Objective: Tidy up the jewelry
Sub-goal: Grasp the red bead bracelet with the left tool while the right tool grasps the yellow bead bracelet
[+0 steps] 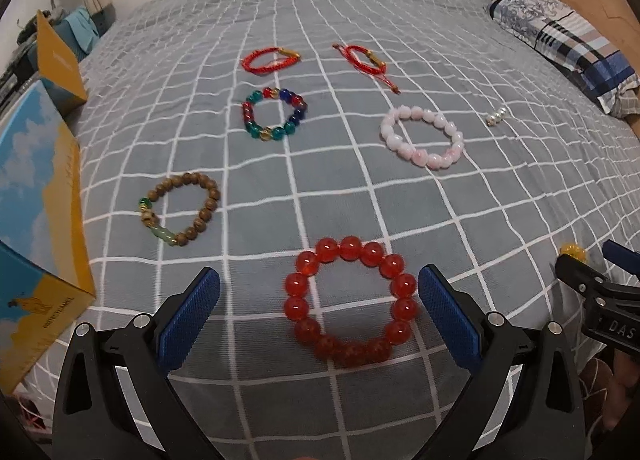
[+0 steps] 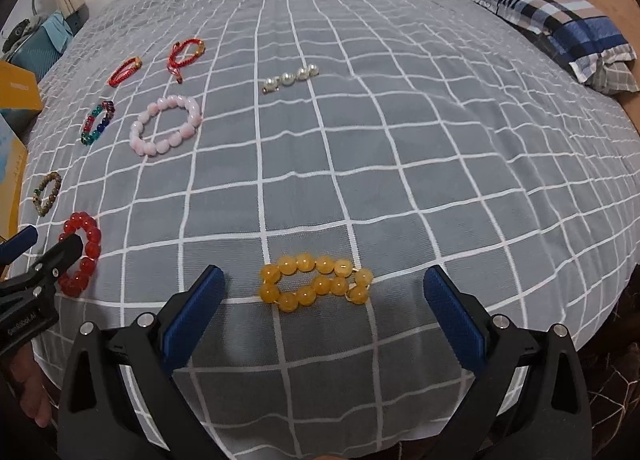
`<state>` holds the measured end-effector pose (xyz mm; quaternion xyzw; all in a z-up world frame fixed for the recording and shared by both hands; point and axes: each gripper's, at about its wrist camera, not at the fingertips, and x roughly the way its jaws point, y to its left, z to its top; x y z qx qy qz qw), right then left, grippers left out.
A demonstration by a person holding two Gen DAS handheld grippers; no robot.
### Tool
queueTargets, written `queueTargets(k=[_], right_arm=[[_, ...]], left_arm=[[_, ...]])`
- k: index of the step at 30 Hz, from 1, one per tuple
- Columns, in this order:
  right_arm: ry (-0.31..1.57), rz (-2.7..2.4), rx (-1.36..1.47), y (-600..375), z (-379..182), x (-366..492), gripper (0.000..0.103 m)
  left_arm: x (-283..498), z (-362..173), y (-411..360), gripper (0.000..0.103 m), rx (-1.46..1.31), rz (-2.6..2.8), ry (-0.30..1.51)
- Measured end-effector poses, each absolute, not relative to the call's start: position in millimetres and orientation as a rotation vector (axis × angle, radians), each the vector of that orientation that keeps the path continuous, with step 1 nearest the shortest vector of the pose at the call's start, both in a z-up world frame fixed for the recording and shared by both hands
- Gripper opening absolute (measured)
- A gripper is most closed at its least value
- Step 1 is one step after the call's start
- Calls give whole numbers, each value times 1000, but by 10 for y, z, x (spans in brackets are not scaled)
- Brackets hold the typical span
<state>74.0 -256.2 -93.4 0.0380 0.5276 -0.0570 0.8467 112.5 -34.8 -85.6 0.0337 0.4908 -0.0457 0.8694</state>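
left wrist: red bead bracelet [image 1: 349, 302] round, glossy, flat

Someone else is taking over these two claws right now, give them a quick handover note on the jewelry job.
Left claw: open, empty, straddling the big red bead bracelet on the bedspread.
Right claw: open, empty, facing the yellow bead bracelet.
Loose on the bed further out: wooden bead bracelet, multicolour bead bracelet, pink bead bracelet, two red cord bracelets, pearl piece.
Blue and yellow boxes sit at the left edge; their insides are not visible.
Done: nothing visibly put away.
Left: every piece, probably starting with the red and yellow bracelets.
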Motion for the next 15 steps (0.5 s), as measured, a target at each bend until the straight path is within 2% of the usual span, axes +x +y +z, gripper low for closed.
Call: queueTargets(k=[3, 5, 8, 9, 11, 15], right_arm=[[1158, -87, 118, -2594, -1037, 789, 84], [1168, -82, 134, -2612, -1058, 799, 83], [1172, -87, 157, -2640, -1057, 812, 80], [1171, -91, 169, -2655, -1059, 813, 79], [1164, -101, 177, -2674, -1049, 809, 67], [1152, -102, 190, -2695, -1021, 814, 43]], left_arm=[[1149, -935, -364, 93, 61, -126, 1059], [1169, -1004, -375, 78, 55, -150, 1095], [1158, -1018, -393, 64, 54, -159, 1097], [1156, -1013, -398, 62, 55, -157, 1098], [1149, -1008, -392, 52, 53, -158, 1101], [1147, -986, -354, 39, 38, -161, 1107]])
